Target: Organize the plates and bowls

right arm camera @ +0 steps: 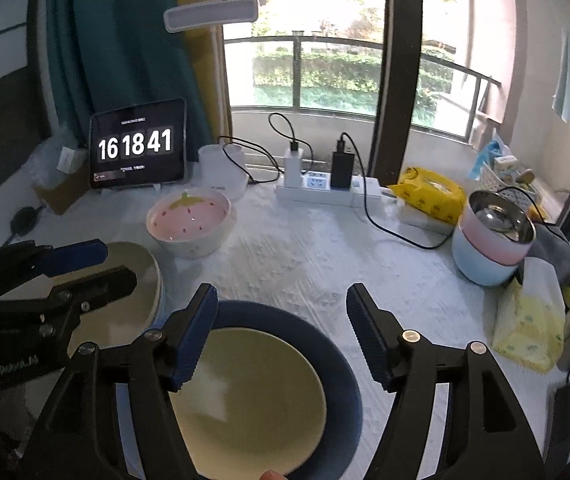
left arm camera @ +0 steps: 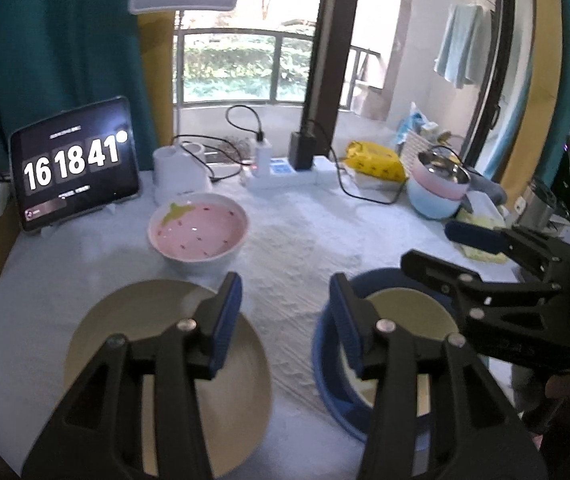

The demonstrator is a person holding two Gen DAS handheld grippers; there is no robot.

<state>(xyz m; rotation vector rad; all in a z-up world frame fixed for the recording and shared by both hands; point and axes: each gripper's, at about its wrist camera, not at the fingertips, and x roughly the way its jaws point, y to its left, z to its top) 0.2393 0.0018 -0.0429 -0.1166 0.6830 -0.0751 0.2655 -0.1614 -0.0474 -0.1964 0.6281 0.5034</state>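
Left gripper (left arm camera: 285, 316): jaws part-open, nothing between the blue ribbed pads (left arm camera: 227, 320). It hangs above the gap between two dishes.

Right gripper (right arm camera: 281, 332): jaws wide, empty, poised over the rim of the blue-rimmed round plate with cream centre (right arm camera: 341, 360).

That blue-rimmed plate sits at the near edge of the table (right arm camera: 305, 248), which is covered in a white textured cloth. Just beside it, toward the near left corner, lies a plain beige round plate (left arm camera: 133, 320); the two are apart, not stacked. Further back on the left stands a white ceramic bowl with pink strawberry-pattern interior (left arm camera: 198, 232), in front of a dark tablet showing a clock (left arm camera: 73, 168). At the right edge, a pale blue and pink pot with steel liner (right arm camera: 493, 240).

Handling, as judged: plates look glazed, stiff, slick, breakable. Best taken by pinching the raised rim from the side, one pad over and one under, since they lie flat on cloth. The bowl is likely heavier; grip its wall at the lip.
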